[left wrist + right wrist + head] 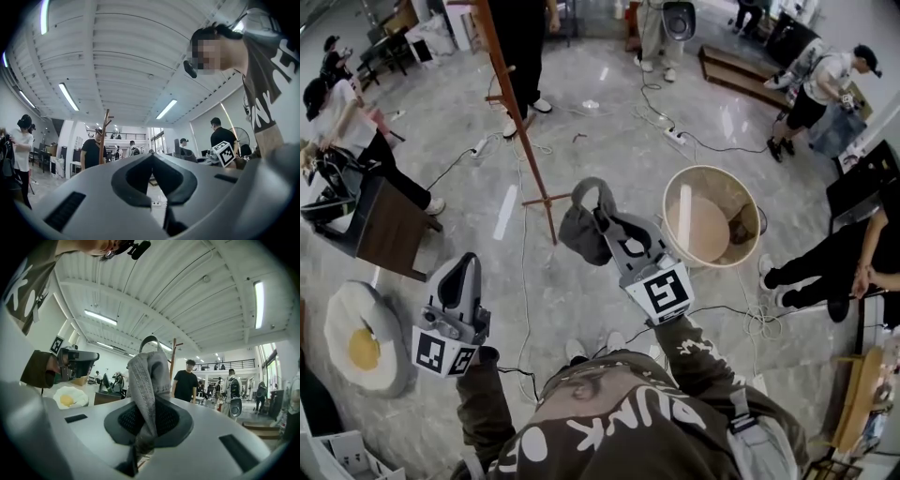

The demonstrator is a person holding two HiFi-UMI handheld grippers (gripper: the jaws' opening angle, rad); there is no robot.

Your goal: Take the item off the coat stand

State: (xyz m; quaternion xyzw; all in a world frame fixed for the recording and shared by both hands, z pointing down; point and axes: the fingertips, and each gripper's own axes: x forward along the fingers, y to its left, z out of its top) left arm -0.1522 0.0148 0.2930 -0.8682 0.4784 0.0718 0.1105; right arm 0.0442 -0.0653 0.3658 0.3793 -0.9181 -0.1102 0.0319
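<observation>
A grey cap (584, 222) hangs bunched from my right gripper (602, 217), which is shut on its fabric. The cap sits just past the tip of a low peg (546, 199) on the wooden coat stand (514, 117); I cannot tell if they touch. In the right gripper view the cap (149, 376) rises from between the pinching jaws of the right gripper (144, 427), with the coat stand (174, 363) behind it. My left gripper (466, 274) is low at the left, well away from the stand, shut and empty. Seen in the left gripper view, the left gripper (153, 157) has its tips together.
A round beige basket (675, 246) stands on the floor right of the cap. A fried-egg cushion (358, 339) lies at the left, beside a brown table (389, 230). Cables (523, 281) run across the marble floor. Several people stand around the room.
</observation>
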